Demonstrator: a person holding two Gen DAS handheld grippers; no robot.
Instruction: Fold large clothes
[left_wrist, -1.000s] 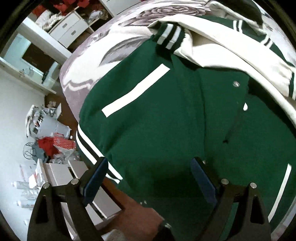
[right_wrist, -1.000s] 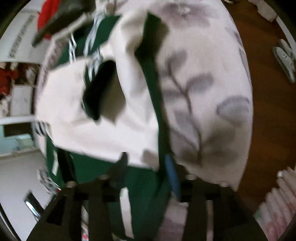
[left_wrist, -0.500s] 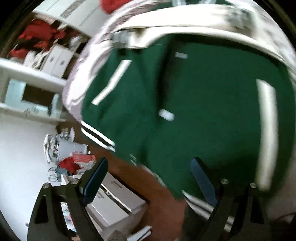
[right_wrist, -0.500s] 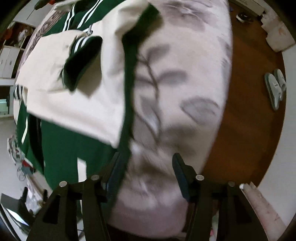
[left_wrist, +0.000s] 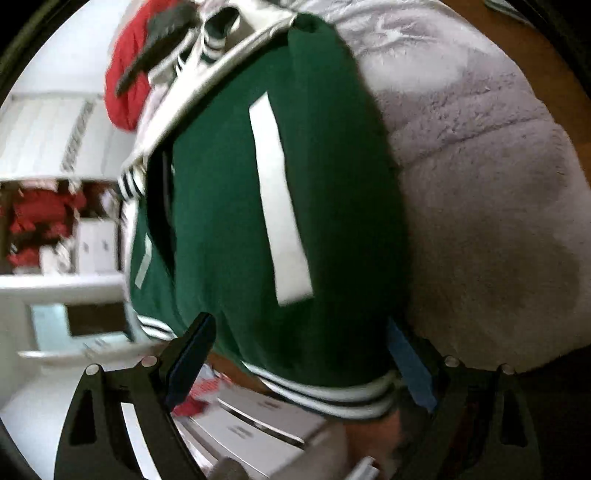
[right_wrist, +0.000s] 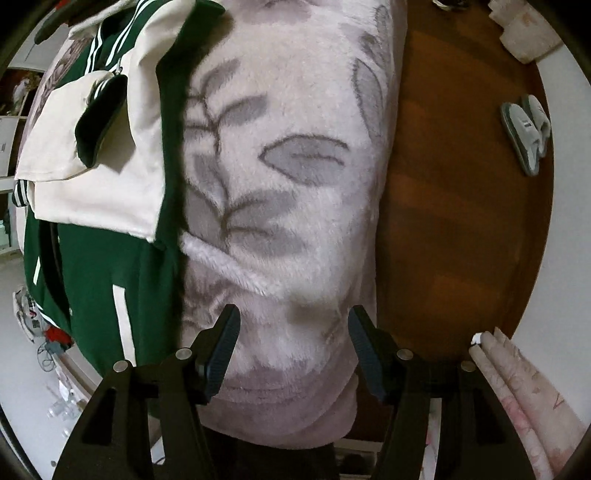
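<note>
Fleecy pale blanket with grey leaf print covers the bed; brown wood floor shows beyond it at 3 o'clock, with grey slippers toward 2 o'clock.

Green jacket lies flat on the blanket. In the left wrist view its long axis runs 12 to 6 o'clock, striped ribbed hem at 6, cream sleeve folded across the top near 11. One white pocket stripe runs along the same axis. Cloth looks smooth and matte, hem knitted. In the right wrist view the jacket sits at 9 o'clock, its straight edge running top to bottom.

Left gripper is spread wide, nothing clamped; the hem corner sits between the blue pads, contact unclear. A second ago this view showed the jacket's other front half with a slanted stripe; now the edge beside the bare blanket fills it.

Right gripper hovers over bare blanket, jaws parted and empty. A second ago they stood narrower, at the jacket's edge.
</note>
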